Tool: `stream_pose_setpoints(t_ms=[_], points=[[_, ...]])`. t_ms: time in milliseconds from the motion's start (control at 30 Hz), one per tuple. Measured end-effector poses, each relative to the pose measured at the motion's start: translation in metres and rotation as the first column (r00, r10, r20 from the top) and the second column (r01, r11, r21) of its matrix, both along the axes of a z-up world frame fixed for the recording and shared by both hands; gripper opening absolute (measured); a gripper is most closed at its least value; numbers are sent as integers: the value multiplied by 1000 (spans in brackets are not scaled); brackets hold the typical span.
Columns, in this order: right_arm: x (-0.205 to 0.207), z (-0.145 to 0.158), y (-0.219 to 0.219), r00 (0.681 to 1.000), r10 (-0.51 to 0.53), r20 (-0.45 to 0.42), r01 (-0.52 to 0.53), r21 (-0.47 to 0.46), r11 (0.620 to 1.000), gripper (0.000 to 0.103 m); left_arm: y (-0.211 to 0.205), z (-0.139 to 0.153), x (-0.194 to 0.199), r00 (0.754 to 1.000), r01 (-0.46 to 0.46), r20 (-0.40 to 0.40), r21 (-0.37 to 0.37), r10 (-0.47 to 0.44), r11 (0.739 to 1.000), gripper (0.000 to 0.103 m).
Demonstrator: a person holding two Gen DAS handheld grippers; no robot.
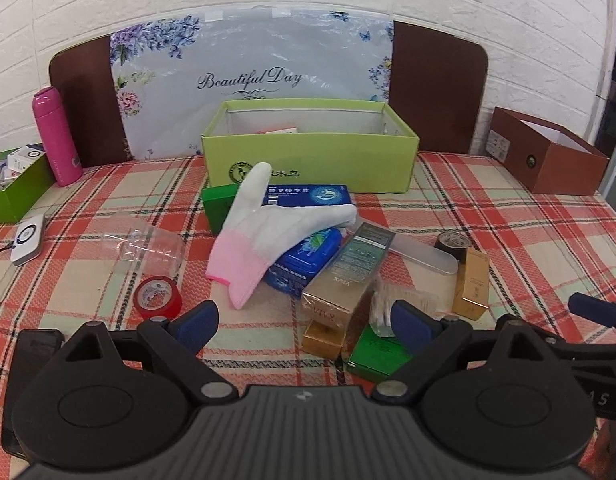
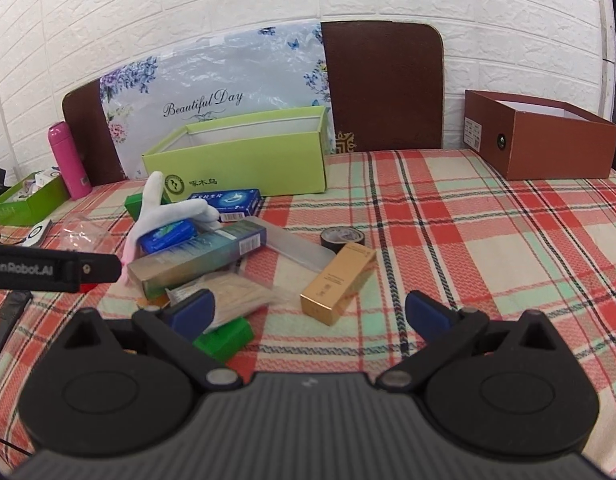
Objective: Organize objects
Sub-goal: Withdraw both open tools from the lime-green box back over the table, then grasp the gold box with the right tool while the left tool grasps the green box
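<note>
Clutter of boxes under a white-pink glove [image 1: 263, 224] lies just beyond the left gripper [image 1: 303, 322]; right gripper [image 2: 308, 314] nearby; both gape wide, holding nothing.

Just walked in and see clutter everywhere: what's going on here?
A person holds two grippers over a plaid-covered table. Both the left gripper and the right gripper are open and empty. A white-and-pink glove, gold boxes and tape rolls lie heaped before the green box.
</note>
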State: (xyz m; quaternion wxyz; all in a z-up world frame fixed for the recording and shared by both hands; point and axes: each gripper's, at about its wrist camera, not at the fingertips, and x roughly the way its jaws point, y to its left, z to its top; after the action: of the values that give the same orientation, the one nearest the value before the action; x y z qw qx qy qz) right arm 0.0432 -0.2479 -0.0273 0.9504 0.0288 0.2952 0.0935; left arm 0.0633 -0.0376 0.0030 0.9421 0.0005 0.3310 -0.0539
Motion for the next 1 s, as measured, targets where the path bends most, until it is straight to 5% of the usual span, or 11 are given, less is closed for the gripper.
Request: stream_pose_setpoints(t_ms=[267,433,533,733,867,1000], points=[[-1,-11,-23,999,-13,-33,14,21,1000,103,-17,-29,-22,976,214,-27,-38,-215,976,91],[-3,-17,-27,999,-13,-44,14,22,1000,103,-39,-43,-9,962,260,-65,-72,-265,963,85],[-3,-19,-33,998,-40,-46,40,16,999,103,-56,-51,0,954,295,-39,-19,-296,955,78],[-4,-20,-49,995,-84,-49,85,18,996,103,-62,-64,27,964,263,-34,39,-262,964,65],[8,-22,-52,993,-95,-63,97,32,995,103,-58,-61,22,950,311,-31,37,-310,950,35],[33,-27,-35,993,-75,-92,76,7,997,103,-56,-60,2,941,337,-42,63,-335,939,31]])
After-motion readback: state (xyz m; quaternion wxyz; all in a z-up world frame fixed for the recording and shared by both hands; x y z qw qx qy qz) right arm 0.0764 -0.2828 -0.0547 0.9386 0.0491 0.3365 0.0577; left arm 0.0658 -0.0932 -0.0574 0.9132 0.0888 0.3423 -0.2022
